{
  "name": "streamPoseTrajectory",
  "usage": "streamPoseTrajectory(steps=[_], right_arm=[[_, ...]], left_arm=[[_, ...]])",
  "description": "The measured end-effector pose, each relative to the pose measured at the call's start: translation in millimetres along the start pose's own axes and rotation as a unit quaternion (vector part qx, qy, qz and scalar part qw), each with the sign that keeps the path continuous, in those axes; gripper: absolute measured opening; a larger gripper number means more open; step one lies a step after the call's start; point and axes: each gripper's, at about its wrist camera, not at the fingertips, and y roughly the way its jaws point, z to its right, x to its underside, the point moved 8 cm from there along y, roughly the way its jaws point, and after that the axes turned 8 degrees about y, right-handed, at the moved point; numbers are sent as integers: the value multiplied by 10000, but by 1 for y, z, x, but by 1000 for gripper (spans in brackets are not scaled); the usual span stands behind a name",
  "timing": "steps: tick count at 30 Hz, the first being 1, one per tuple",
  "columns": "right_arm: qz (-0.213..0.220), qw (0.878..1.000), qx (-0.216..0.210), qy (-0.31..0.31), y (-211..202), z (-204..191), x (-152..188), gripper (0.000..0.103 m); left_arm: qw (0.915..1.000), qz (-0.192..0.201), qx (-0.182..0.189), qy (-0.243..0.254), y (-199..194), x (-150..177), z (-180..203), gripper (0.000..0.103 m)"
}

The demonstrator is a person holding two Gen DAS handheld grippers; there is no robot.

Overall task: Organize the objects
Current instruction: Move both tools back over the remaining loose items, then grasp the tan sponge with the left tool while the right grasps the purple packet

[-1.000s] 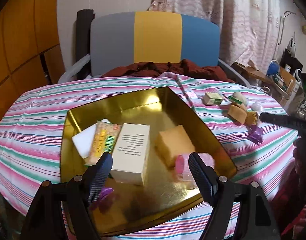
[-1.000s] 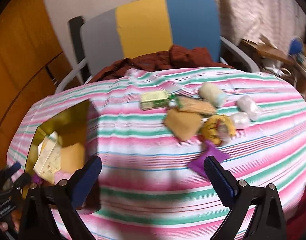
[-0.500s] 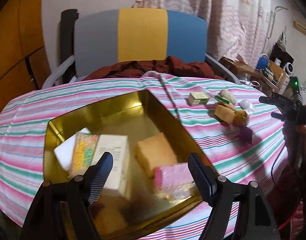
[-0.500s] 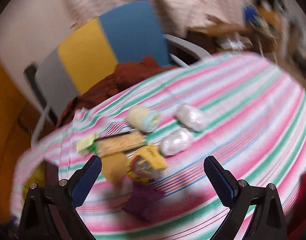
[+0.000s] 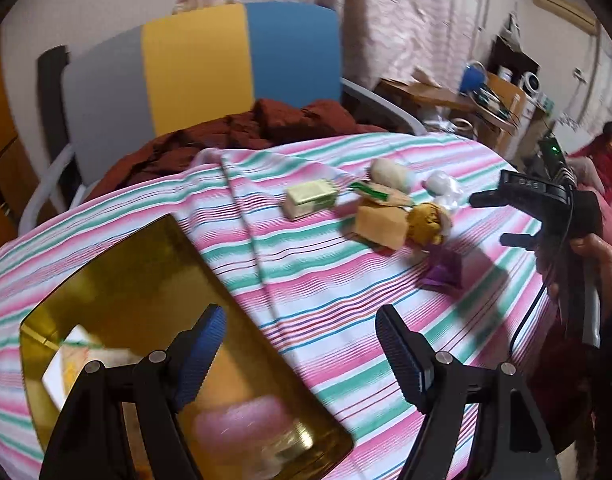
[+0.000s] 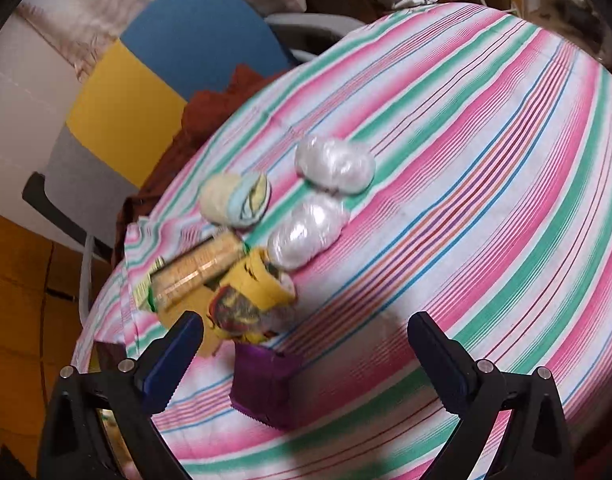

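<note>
A gold tray (image 5: 154, 264) lies on the striped cloth at the lower left, holding a pink packet (image 5: 246, 426) and blurred boxes. My left gripper (image 5: 300, 354) hangs open over the tray's right edge, empty. On the cloth lies a cluster: a green box (image 5: 310, 199), an orange block (image 5: 379, 222), a purple packet (image 6: 266, 386), a yellow wrapped packet (image 6: 252, 298), a long biscuit pack (image 6: 198, 270), a cream roll (image 6: 236, 199) and two clear-wrapped lumps (image 6: 333, 164). My right gripper (image 6: 306, 354) is open just above the purple packet, empty. A hand holds it, seen as the black right gripper body (image 5: 537, 196) in the left view.
A grey, yellow and blue chair (image 5: 202, 64) with a dark red cloth (image 5: 242, 132) stands behind the table. A cluttered desk (image 5: 485, 100) sits at the back right. The striped cloth (image 6: 485, 160) is bare to the right of the cluster.
My left gripper swung right, from over the tray's contents toward the tray's right edge. My right gripper moved in and tilted down over the cluster, close above the purple packet.
</note>
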Motion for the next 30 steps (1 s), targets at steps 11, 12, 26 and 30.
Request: streamPoseTrajectory(steps=[11,12,26,30], right_arm=[[-130,9996,-238,13,-1,-4,6,103],[-141,9996,-263,12,-2,-4,7,103],[-309,9986,-426,42,2,-8,8,103],[-343,9986,-392,61,5,-6,7,103]], left_arm=[[9955,-383,349,790,62,-42,52,79],[9950,-402,367,843,69,-46,55,80],[9859,-789,565,1365,155,-82,86,90],[9856,-894,603,1301,173,-84,85,90]])
